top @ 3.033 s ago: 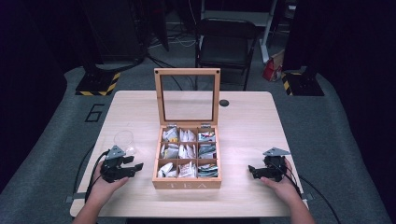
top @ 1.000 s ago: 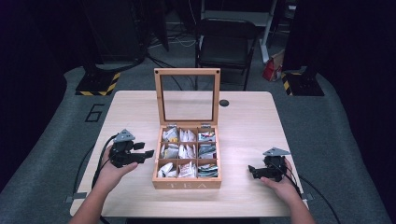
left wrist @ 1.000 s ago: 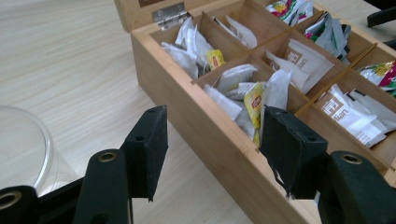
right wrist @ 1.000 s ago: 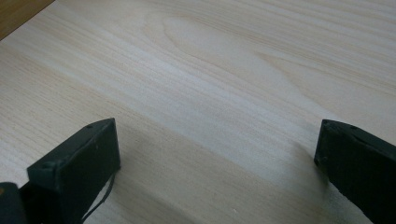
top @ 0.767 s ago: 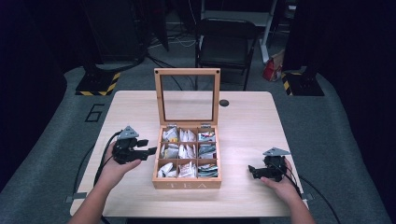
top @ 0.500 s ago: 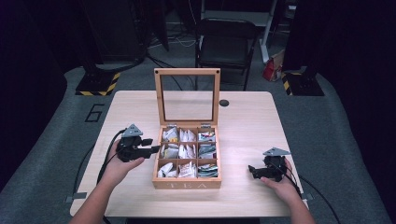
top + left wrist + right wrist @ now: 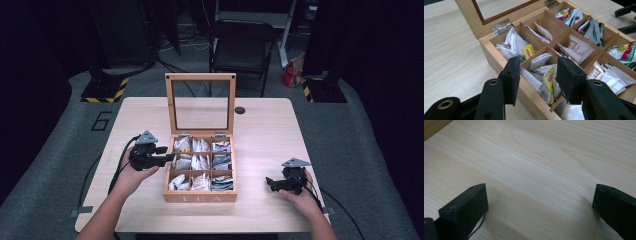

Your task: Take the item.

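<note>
the left gripper (image 7: 537, 77) hovered, jaws apart, over the tea box (image 7: 200, 197) — judged mid-reach, a tea bag (image 7: 549, 78) pick next; right gripper (image 7: 539, 205) rested on the table (image 7: 536, 157), jaws wide.

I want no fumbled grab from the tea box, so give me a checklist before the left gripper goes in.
1. Lid upright, clear of the compartments: ok.
2. Left gripper open, nothing between the jaws: ok.
3. Jaws over the middle left compartment, above the yellow-tagged tea bags: ok.
4. One single bag isolated: not ok, they overlap.
5. Right gripper away from the tea box: ok.
6. Box steadied: cannot tell.
</note>
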Available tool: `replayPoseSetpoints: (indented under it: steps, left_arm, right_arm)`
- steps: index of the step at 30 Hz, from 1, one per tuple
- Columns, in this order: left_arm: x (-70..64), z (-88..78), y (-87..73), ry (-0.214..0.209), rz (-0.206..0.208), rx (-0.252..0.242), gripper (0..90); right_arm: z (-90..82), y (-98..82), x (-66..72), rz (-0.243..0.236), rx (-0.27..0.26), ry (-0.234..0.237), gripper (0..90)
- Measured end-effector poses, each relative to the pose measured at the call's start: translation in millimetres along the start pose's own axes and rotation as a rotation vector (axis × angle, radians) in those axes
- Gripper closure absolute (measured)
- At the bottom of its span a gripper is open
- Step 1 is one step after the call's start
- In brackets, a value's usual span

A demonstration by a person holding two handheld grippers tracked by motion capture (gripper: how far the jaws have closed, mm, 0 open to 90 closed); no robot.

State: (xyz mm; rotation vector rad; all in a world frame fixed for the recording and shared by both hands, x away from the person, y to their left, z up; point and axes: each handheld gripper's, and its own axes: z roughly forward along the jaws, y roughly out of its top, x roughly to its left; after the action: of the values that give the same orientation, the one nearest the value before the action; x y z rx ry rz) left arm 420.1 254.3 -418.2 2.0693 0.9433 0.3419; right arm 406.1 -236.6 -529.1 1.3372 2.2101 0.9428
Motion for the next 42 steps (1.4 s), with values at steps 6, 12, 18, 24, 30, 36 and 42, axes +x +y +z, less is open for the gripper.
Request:
replayPoseSetpoints:
  steps: [6,12,18,24,30,36,42]
  left_arm:
    - [-4.9,3.4,4.0,-0.02,-0.006,-0.005,55.0]
    - [-7.7,6.7,5.8,-0.026,-0.005,-0.001,59.3]
    - [-9.7,9.2,7.0,-0.057,0.006,0.002,60.6]
    - [-13.2,14.4,7.3,-0.071,0.016,0.008,62.3]
    - [-16.7,22.8,8.5,-0.082,0.021,0.02,62.9]
    - [-19.4,32.3,8.0,-0.086,0.041,0.038,63.2]
    - [-19.6,38.2,5.5,-0.101,0.036,0.053,64.9]
  right_arm:
    - [0.0,0.0,0.1,0.002,0.0,0.0,0.0]
    - [0.0,0.0,0.1,0.001,0.0,0.0,0.0]
    - [-0.1,-0.1,0.4,0.005,0.001,-0.001,0.0]
    - [-0.1,-0.1,0.4,0.004,0.001,-0.001,0.0]
    - [-0.1,-0.1,0.4,0.005,0.001,-0.001,0.0]
    - [0.0,-0.1,0.2,0.002,0.0,0.0,0.0]
    - [0.0,0.0,0.2,0.001,0.0,-0.001,0.0]
